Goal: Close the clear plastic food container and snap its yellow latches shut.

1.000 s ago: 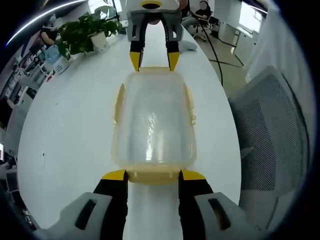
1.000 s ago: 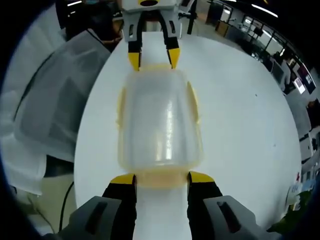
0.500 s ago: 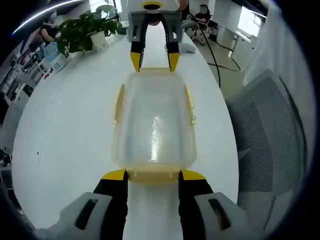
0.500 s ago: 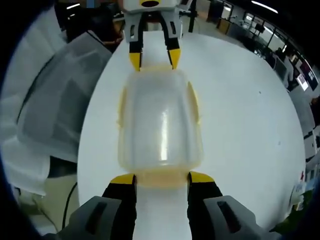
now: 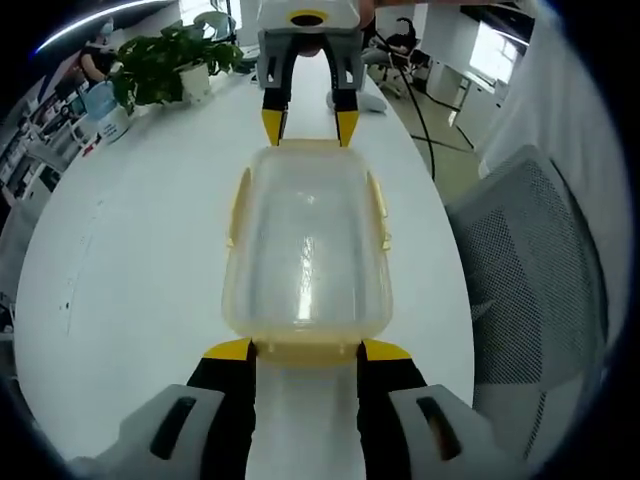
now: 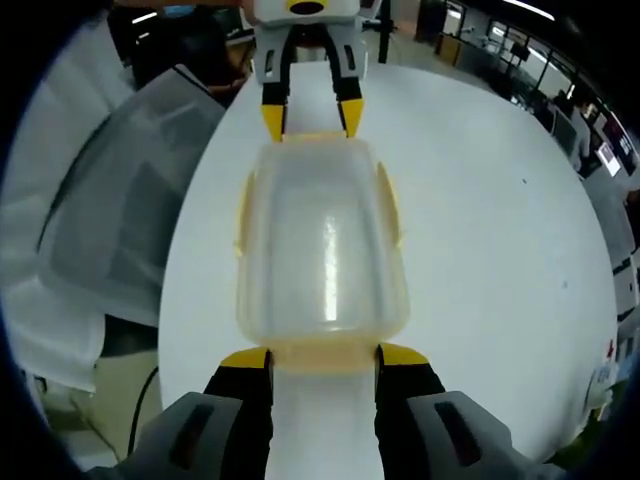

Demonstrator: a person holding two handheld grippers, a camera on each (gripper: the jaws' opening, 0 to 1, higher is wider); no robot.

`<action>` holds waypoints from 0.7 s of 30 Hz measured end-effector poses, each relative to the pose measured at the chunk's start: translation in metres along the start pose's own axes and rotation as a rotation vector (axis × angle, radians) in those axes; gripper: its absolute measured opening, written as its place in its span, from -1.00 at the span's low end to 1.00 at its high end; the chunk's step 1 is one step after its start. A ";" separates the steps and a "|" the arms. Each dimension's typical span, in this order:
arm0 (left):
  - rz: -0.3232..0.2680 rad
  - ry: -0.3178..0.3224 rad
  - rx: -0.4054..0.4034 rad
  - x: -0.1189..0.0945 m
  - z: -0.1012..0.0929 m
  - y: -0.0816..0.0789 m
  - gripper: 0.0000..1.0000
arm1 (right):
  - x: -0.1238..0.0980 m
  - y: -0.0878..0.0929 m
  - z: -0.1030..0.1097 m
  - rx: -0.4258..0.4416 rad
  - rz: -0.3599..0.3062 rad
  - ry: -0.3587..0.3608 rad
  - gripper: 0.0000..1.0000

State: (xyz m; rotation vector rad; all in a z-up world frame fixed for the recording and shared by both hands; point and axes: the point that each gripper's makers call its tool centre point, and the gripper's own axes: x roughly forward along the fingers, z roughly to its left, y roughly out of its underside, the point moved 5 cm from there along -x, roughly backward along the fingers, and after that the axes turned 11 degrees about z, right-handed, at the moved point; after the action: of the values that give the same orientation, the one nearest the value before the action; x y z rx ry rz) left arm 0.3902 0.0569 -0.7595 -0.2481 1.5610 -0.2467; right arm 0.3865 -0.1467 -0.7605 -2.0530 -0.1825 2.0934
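Clear food container [image 5: 307,250] — lidded, on white tabletop [image 5: 130,260], between left gripper [image 5: 305,352] and right gripper [image 6: 324,357]; both wide, straddling its ends. Yellow latches' [image 5: 237,205] state — indistinct.

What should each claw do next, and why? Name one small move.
Probably press both claws inward on the end latches. The left claw and right claw straddle opposite ends of the container, lid on, each beside a yellow end latch.
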 end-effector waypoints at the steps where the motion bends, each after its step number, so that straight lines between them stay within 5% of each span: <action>1: -0.001 0.001 0.000 0.000 0.000 0.000 -0.22 | 0.000 0.000 0.000 0.000 -0.002 0.000 -0.24; 9: 0.002 0.004 -0.006 0.001 0.000 0.000 -0.20 | 0.000 0.001 0.001 -0.001 -0.010 0.001 -0.22; 12: -0.010 0.036 -0.046 0.002 -0.001 0.003 -0.18 | 0.001 0.005 0.000 0.060 -0.023 -0.016 -0.20; 16: -0.048 0.049 -0.097 0.002 -0.004 0.009 0.11 | -0.003 0.008 0.001 0.080 -0.045 -0.018 -0.07; 21: -0.081 0.028 -0.163 -0.005 -0.005 0.012 -0.03 | -0.008 0.010 0.002 0.103 -0.061 0.003 -0.06</action>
State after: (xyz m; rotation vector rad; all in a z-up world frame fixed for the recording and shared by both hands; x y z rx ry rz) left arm 0.3855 0.0701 -0.7585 -0.4378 1.6026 -0.1869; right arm 0.3839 -0.1577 -0.7544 -1.9666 -0.1319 2.0201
